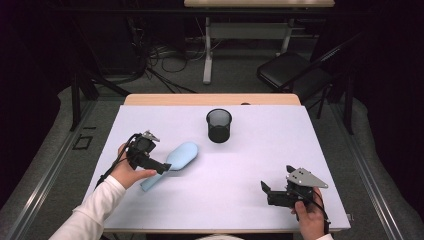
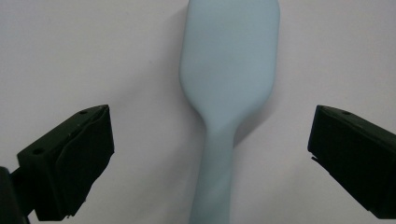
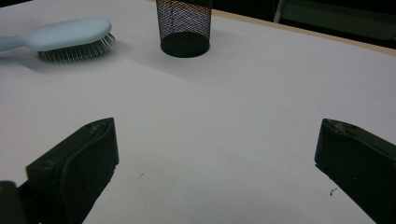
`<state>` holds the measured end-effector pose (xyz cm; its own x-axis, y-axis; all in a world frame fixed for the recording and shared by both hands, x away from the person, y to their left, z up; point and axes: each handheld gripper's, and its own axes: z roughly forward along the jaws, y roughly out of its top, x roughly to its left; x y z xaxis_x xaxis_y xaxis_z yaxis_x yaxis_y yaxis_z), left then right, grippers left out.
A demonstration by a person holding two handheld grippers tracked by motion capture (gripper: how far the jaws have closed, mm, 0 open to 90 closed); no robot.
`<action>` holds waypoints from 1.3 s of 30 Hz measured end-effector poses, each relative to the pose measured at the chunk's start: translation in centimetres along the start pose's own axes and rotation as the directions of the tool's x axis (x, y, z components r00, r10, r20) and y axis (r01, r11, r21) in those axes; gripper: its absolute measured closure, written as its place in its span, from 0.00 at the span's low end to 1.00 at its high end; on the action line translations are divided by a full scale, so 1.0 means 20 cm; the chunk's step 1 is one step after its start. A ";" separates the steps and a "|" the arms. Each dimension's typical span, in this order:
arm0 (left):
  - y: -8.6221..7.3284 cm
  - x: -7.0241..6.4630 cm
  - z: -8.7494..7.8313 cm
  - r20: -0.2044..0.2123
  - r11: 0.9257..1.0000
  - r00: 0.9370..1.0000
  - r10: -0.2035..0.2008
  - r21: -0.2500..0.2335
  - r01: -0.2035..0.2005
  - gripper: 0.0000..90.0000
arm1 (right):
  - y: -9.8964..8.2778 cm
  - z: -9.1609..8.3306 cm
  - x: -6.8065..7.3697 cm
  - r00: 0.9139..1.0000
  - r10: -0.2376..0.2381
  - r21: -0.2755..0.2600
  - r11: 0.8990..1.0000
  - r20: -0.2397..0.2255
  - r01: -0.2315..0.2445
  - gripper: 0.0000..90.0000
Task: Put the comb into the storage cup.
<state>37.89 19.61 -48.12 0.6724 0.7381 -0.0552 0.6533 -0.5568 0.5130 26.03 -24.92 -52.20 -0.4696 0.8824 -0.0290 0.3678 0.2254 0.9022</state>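
A white-covered table (image 1: 260, 165) fills the scene, with a black mesh cup (image 1: 219, 125) standing upright toward its far middle and a pale blue hairbrush (image 1: 172, 162) lying bristles-down on the left half, well apart from the cup, its paddle head pointing far-right and its handle running back toward the near-left. The left gripper (image 1: 162, 167) hangs over the brush, jaws spread wide and clamped on nothing; in the left gripper view the handle (image 2: 215, 182) runs up the middle between the two open jaws, neither pad touching it, with the broad back of the head beyond. The right gripper (image 1: 265, 190) sits low at the near-right of the table, jaws likewise apart and empty, the brush and cup far off in its own view, where the bristles (image 3: 74, 51) show under the head. The brush looks light and rigid, its smooth plastic back likely slippery; the narrow handle just behind the neck appears the soundest place to close on, across its width, since the rounded head is too broad and the bristles would give under pressure.
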 end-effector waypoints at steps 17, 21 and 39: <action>0.03 0.02 0.01 -0.016 0.998 1.000 0.019 0.058 -0.018 0.02 | 0.00 0.00 0.00 1.000 -0.002 0.005 1.000 -0.001 0.002 0.00; 0.03 0.01 0.02 -0.029 0.996 0.999 0.032 0.079 -0.029 0.04 | 0.00 0.00 0.00 1.000 -0.001 0.005 1.000 -0.001 0.001 0.00; 0.05 -0.03 0.06 -0.032 0.988 0.998 0.045 0.152 -0.040 0.32 | 0.00 0.01 0.00 1.000 -0.001 0.019 1.000 -0.008 0.001 0.00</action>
<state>38.51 18.20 -48.60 0.6895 0.7243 -0.0042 0.6716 -0.6371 0.3783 26.10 -24.81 -52.35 -0.4767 0.8787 -0.0261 0.3823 0.2339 0.8939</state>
